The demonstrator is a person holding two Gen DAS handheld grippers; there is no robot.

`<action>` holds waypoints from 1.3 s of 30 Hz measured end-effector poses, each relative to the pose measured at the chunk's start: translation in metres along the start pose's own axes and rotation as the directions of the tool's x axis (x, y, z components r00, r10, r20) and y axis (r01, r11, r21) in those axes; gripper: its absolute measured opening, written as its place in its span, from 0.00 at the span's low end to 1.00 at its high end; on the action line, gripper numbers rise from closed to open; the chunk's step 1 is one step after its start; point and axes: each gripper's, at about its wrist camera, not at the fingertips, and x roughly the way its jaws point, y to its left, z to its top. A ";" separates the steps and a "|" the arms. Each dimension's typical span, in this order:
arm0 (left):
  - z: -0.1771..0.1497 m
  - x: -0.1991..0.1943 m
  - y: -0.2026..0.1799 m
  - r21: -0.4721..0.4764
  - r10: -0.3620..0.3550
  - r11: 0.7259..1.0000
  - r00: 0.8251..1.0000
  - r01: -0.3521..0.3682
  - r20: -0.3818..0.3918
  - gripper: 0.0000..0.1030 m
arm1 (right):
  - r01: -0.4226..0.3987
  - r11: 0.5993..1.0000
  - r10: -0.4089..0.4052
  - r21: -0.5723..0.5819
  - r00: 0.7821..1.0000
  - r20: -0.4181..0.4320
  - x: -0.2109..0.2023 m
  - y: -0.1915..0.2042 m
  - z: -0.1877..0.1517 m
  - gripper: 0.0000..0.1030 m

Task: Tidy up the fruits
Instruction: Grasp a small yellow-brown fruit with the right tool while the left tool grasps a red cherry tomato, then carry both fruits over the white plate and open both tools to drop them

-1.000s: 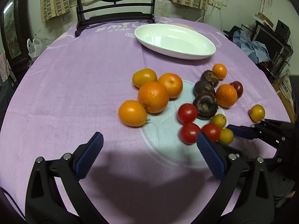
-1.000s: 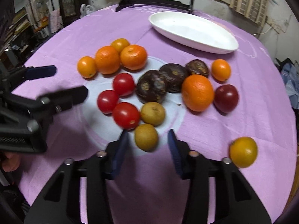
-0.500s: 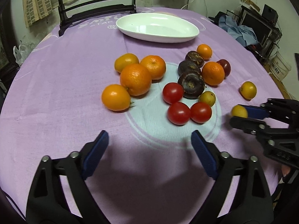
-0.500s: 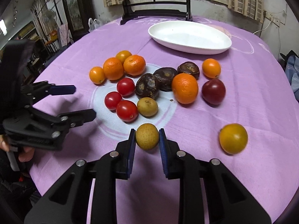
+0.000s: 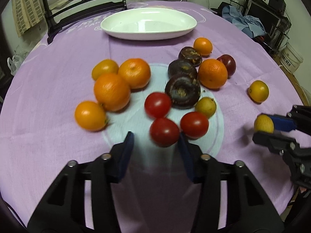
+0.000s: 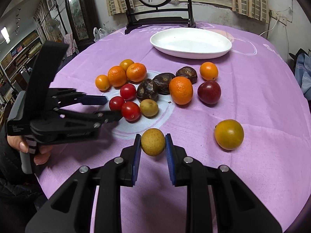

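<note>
Three red tomatoes lie at the front of the fruit cluster on the purple tablecloth. The nearest tomato [image 5: 164,132] [image 6: 116,103] sits between the tips of my left gripper [image 5: 155,137] [image 6: 113,108]. Its jaws are closing; the right pad is at the tomato's side and a gap shows on the left. My right gripper [image 6: 153,145] [image 5: 266,128] is shut on a small yellow-green fruit [image 6: 153,144] [image 5: 263,123], held clear of the cluster at the table's near side. An empty white oval dish [image 5: 149,25] [image 6: 190,42] stands at the far end.
Several oranges [image 5: 111,91] lie left of the tomatoes. Dark wrinkled fruits [image 5: 182,91], another orange [image 5: 212,73] and a dark red plum [image 6: 209,92] lie right. A lone yellow fruit [image 6: 229,134] sits apart. A dark chair [image 6: 159,19] stands behind the dish.
The left gripper moved forward to the tomatoes and its jaws narrowed from wide apart. The right gripper shut on the yellow-green fruit and drew it back out of the cluster.
</note>
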 end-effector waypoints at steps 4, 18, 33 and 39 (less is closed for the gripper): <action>0.007 0.005 -0.002 0.003 -0.014 1.000 1.000 0.014 0.004 0.33 | -0.002 1.000 0.002 0.000 1.000 -0.002 0.000 0.000 0.000 0.24; 0.033 -0.039 0.006 0.010 -0.065 0.998 0.995 0.065 0.078 0.28 | 0.057 0.995 -0.051 -0.078 0.995 0.080 -0.019 0.002 0.053 0.24; 0.180 0.048 0.049 -0.186 0.059 0.981 0.998 -0.052 0.032 0.29 | 0.197 0.974 -0.198 -0.115 0.980 0.003 0.102 -0.057 0.182 0.24; 0.189 0.068 0.055 -0.202 0.091 0.976 0.996 -0.085 0.022 0.58 | 0.175 0.984 -0.177 -0.044 0.982 -0.063 0.130 -0.077 0.190 0.24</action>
